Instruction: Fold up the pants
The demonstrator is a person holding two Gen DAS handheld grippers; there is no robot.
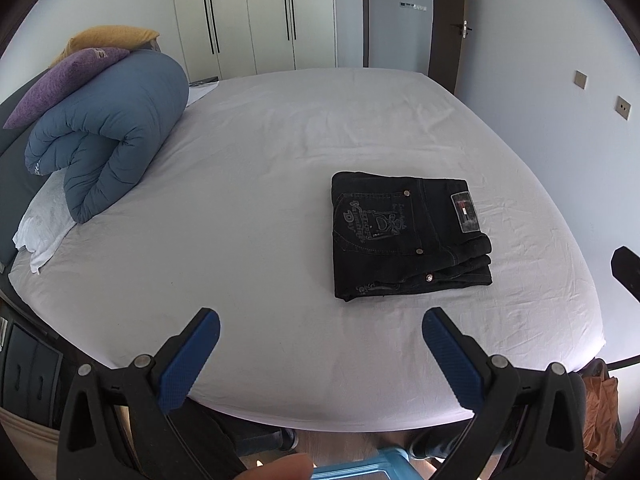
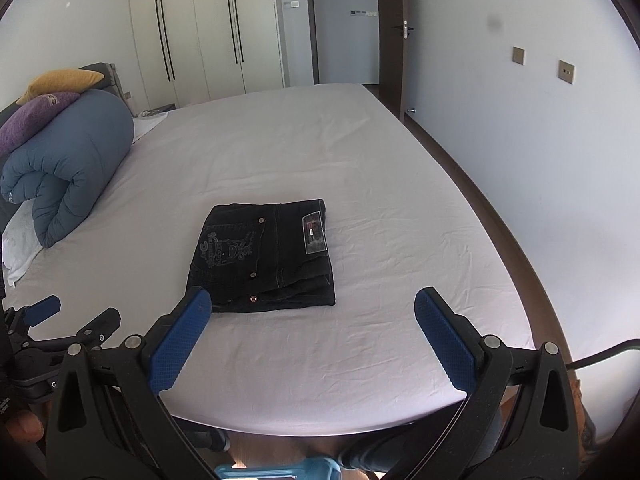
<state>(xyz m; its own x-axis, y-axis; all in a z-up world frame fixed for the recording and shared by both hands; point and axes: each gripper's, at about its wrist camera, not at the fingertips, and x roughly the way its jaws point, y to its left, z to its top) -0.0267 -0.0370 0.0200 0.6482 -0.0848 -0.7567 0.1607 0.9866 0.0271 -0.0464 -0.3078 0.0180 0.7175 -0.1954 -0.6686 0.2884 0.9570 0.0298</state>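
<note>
Since the black jeans (image 1: 408,236) are already laid as a compact folded stack on the bed (image 1: 248,200), both tongs, left (image 1: 320,356) and right (image 2: 312,340), are held spread and empty short of them, the right nearer.

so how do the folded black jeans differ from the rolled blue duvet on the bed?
The folded black jeans lie flat as a squarish stack near the front edge; the rolled blue duvet is a bulky roll at the head end. The jeans carry stitching, rivets and a label; the duvet is plain quilted. Cushions rest on the duvet, nothing on the jeans. Both sit on the white sheet, touched by neither gripper.
</note>
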